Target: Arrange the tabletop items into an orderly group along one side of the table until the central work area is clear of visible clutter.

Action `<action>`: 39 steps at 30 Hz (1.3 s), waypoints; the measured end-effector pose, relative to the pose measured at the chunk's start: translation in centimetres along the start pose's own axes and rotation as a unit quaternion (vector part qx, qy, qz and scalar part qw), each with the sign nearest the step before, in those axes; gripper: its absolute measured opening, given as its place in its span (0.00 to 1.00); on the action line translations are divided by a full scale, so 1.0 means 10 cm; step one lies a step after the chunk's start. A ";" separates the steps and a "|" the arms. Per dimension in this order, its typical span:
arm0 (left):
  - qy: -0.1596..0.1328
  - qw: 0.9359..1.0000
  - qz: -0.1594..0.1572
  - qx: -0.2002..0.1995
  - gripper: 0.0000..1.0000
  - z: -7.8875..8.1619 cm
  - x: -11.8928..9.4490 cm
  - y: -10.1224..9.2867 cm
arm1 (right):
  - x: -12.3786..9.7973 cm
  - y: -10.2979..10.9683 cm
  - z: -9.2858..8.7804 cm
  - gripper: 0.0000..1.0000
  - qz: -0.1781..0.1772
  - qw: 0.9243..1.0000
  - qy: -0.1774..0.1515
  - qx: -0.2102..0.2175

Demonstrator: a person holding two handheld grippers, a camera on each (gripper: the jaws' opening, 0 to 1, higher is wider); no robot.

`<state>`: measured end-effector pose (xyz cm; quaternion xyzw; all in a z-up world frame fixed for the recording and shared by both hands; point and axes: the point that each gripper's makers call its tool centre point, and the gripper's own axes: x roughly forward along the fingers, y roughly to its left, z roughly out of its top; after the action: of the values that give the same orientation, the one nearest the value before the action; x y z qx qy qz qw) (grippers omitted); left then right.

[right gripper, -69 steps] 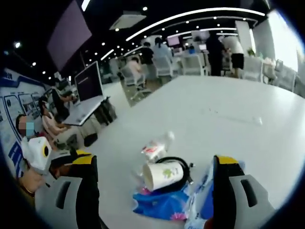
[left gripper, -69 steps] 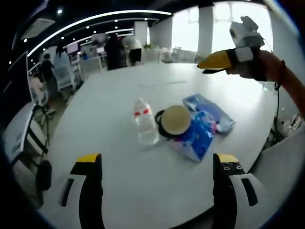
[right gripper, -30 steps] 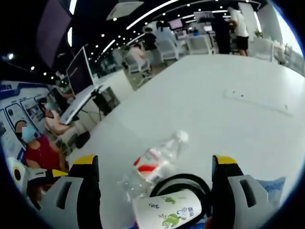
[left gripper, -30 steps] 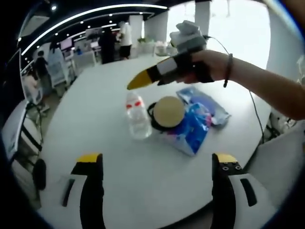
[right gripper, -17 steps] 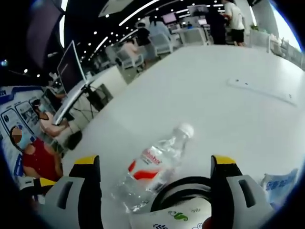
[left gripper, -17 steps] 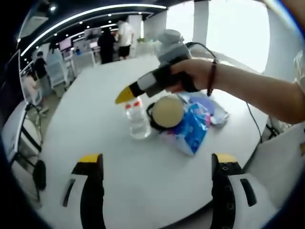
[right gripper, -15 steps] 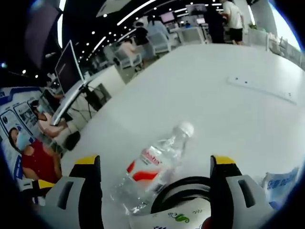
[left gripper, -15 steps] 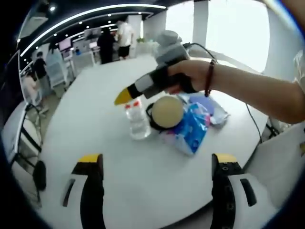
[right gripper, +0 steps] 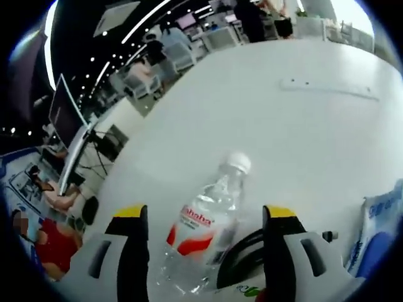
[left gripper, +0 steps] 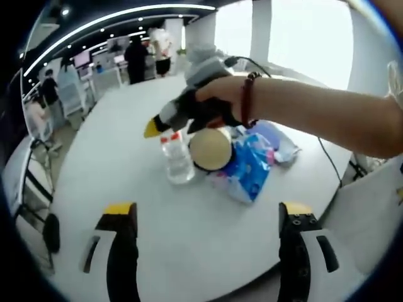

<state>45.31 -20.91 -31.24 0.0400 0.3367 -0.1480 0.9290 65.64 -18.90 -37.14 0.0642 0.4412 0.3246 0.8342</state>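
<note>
My right gripper point(right gripper: 203, 217) hangs with its 2 yellow-tipped jaws spread wide on either side of a clear plastic water bottle point(right gripper: 204, 229) with a white cap, lying on the white round table point(right gripper: 296, 132); nothing is gripped. Its red-and-white label reads something like "ahaha". My left gripper point(left gripper: 208, 211) is parked apart, jaws released. Beside the bottle sit a tan paper cup point(left gripper: 210, 148) and blue printed plastic packets point(left gripper: 249, 167).

Left gripper point(left gripper: 208, 251): black jaws, yellow tips, grey side plates with slots. Right gripper point(right gripper: 204, 251): same build. In left gripper view, right gripper point(left gripper: 165, 123) shows yellow tip, black cable; dark bead bracelet point(left gripper: 247, 100) on wrist.
</note>
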 end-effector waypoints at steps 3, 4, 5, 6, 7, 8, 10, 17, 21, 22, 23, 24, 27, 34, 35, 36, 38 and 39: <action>-0.002 1.000 0.002 0.000 0.90 0.01 -0.01 0.01 | 0.03 -0.05 -0.03 0.67 -0.018 1.000 0.011 0.011; -0.003 1.000 0.002 -0.001 0.90 0.02 -0.01 0.01 | 0.03 -0.06 -0.04 0.65 -0.027 0.999 0.015 0.011; -0.004 1.000 0.001 -0.001 0.90 0.02 -0.01 0.00 | 0.03 -0.05 -0.04 0.62 -0.031 0.999 0.015 0.014; -0.004 1.000 0.000 0.000 0.89 0.03 -0.01 0.00 | 0.04 -0.05 -0.03 0.60 -0.037 0.999 0.012 0.026; -0.005 1.000 0.000 0.000 0.89 0.03 -0.01 -0.01 | 0.04 -0.01 -0.02 0.59 -0.036 0.998 0.014 0.040; -0.006 1.000 0.000 0.002 0.89 0.03 -0.01 -0.01 | 0.05 0.02 -0.01 0.59 -0.035 0.998 0.015 0.043; -0.005 1.000 0.000 0.003 0.89 0.04 -0.02 -0.01 | 0.08 0.04 -0.03 0.59 -0.046 0.997 0.024 0.064; -0.007 1.000 0.007 0.000 0.89 0.05 -0.03 0.02 | 0.10 -0.07 -0.10 0.47 -0.078 0.993 0.041 0.073; -0.006 1.000 0.008 0.001 0.89 0.05 -0.03 0.02 | 0.11 -0.09 -0.09 0.46 -0.084 0.992 0.044 0.077; -0.006 1.000 0.008 0.001 0.89 0.05 -0.03 0.02 | 0.11 -0.09 -0.09 0.45 -0.085 0.992 0.045 0.077; -0.006 1.000 0.009 0.002 0.89 0.04 -0.04 0.02 | 0.11 -0.09 -0.10 0.45 -0.083 0.992 0.046 0.078; -0.006 1.000 0.010 0.002 0.89 0.05 -0.04 0.03 | 0.12 -0.08 -0.08 0.44 -0.077 0.993 0.045 0.071; -0.007 1.000 0.012 0.003 0.89 0.05 -0.04 0.03 | 0.12 -0.07 -0.08 0.42 -0.070 0.994 0.044 0.066; -0.006 1.000 0.022 0.000 0.88 0.03 -0.05 0.09 | 0.16 0.03 -0.07 0.39 -0.046 0.997 0.038 0.049; -0.006 1.000 0.023 -0.002 0.88 0.03 -0.05 0.10 | 0.16 0.05 -0.07 0.39 -0.037 0.998 0.037 0.046; -0.005 1.000 0.023 -0.003 0.88 0.03 -0.05 0.10 | 0.15 0.08 -0.06 0.39 -0.029 0.998 0.037 0.047; -0.006 1.000 0.024 -0.002 0.88 0.03 -0.05 0.11 | 0.14 0.13 -0.06 0.39 -0.015 0.998 0.037 0.042; -0.008 1.000 0.024 -0.001 0.88 0.04 -0.05 0.11 | 0.13 0.15 -0.05 0.39 -0.010 0.999 0.034 0.035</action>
<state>45.50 -19.82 -30.60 0.0459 0.3285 -0.1255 0.9350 65.04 -17.08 -37.77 0.0778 0.4813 0.3027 0.8190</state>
